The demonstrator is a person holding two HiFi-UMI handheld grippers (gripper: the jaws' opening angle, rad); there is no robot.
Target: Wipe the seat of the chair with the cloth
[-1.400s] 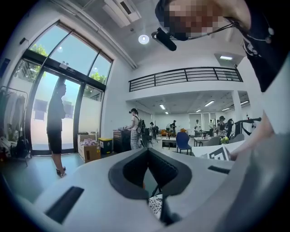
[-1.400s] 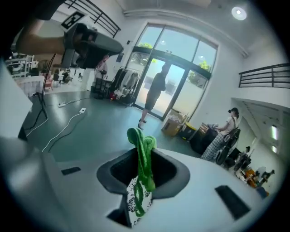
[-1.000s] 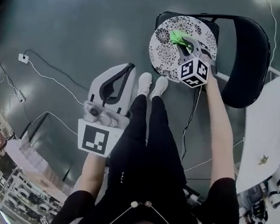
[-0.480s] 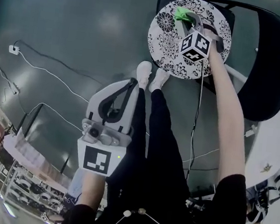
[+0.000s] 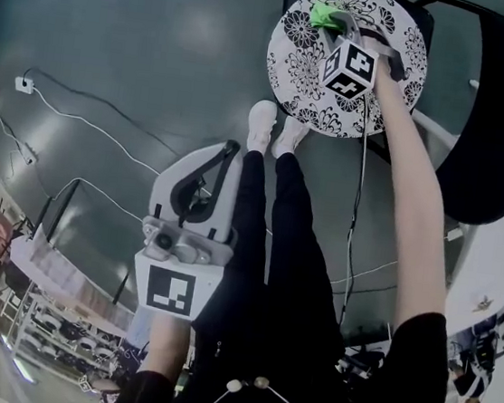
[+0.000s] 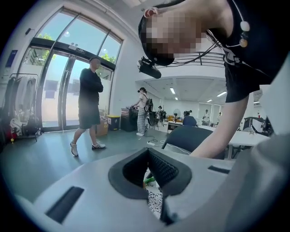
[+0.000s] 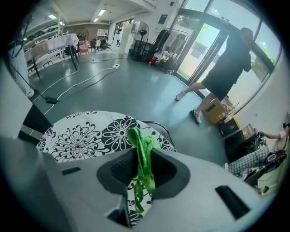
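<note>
The chair's round seat (image 5: 308,75), white with black flowers, lies at the top of the head view. A bright green cloth (image 5: 327,15) rests on its far left part. My right gripper (image 5: 335,26) is shut on that cloth, its marker cube over the seat. In the right gripper view the green cloth (image 7: 138,138) hangs bunched between the jaws of the right gripper (image 7: 144,168), above the seat (image 7: 81,136). My left gripper (image 5: 229,148) hangs beside the person's leg, away from the chair. The left gripper (image 6: 147,165) is shut and holds nothing.
The chair's dark backrest (image 5: 495,116) curves to the right of the seat. A white table (image 5: 500,263) stands at the right edge. Cables (image 5: 80,120) trail over the grey floor at left. The person's shoes (image 5: 275,128) stand just before the seat. A bystander (image 7: 224,68) walks by the glass doors.
My right gripper has slid the green cloth over the seat toward its far edge. The left gripper has stayed low beside the leg.
</note>
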